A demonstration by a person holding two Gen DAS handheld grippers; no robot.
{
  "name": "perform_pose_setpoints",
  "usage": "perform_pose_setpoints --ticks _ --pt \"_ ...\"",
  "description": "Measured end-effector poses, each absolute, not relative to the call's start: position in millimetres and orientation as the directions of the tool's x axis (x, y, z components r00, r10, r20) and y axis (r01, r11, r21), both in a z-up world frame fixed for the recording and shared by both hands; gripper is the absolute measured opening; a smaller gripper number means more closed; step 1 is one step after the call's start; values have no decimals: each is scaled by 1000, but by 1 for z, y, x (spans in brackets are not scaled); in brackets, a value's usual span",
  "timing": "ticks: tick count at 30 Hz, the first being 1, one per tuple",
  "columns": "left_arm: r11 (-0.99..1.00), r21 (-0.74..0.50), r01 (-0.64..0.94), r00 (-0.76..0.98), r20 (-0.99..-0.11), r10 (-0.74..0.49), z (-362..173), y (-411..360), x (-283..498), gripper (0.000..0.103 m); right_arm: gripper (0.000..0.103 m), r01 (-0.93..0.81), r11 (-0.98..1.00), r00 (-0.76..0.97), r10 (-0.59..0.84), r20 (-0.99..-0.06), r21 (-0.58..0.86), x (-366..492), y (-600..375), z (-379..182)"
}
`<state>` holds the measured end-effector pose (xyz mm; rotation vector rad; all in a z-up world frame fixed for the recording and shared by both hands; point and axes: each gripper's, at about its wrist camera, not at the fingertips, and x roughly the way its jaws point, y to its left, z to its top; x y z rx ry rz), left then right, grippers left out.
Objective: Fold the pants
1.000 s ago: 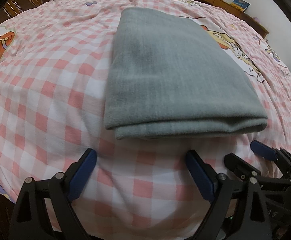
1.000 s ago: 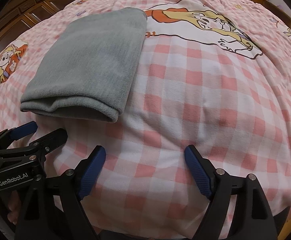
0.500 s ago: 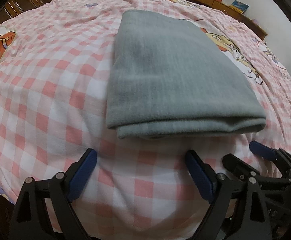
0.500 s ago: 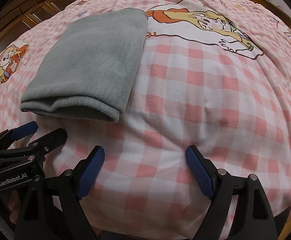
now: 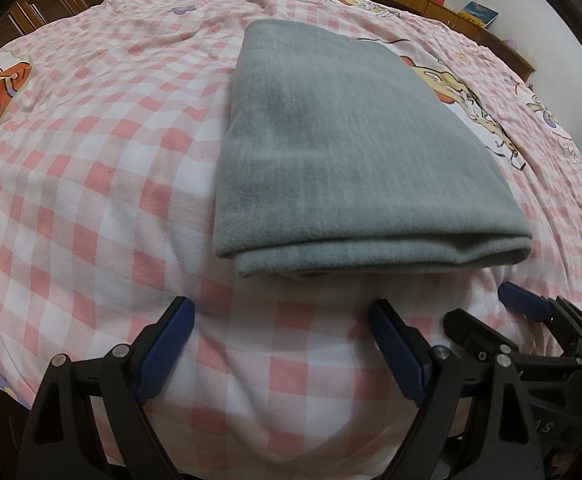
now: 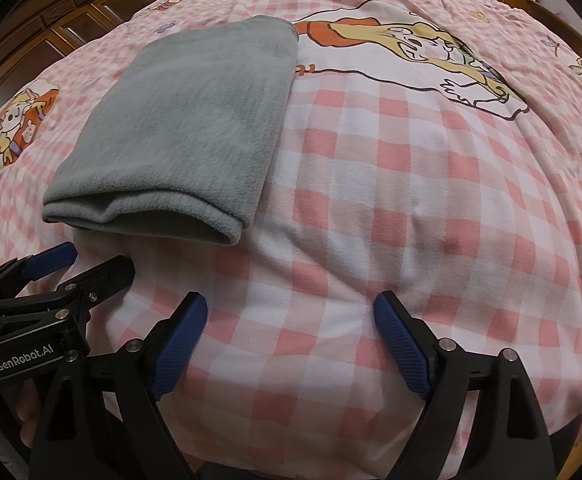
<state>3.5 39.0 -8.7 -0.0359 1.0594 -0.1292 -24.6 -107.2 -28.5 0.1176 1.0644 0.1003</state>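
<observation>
Grey pants (image 5: 343,152) folded into a flat rectangle, lying on the pink checked bedsheet (image 5: 91,184), thick folded edge toward the cameras. Left gripper (image 5: 281,344) and right gripper (image 6: 291,336) both have jaws spread wide with nothing between them, hovering side by side over bare sheet just short of that edge. Wooden cabinets (image 6: 71,20) behind the bed.

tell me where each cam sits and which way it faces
Left wrist: on the left gripper, low at the bed's near edge, facing the folded grey pants straight ahead; its own open jaws show, with the right gripper at lower right.
Right wrist: on the right gripper, facing the checked bedsheet; open jaws, left gripper at lower left.
Shared: pants, bedsheet, each other's gripper.
</observation>
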Motion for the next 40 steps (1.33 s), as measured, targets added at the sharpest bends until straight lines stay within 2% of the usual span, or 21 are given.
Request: perform_pose_setpoints --ticks 40 --pt "991 -93 92 475 -871 -126 -10 37 2 90 91 -24 989 482 139 -865 145 -25 -105 -29"
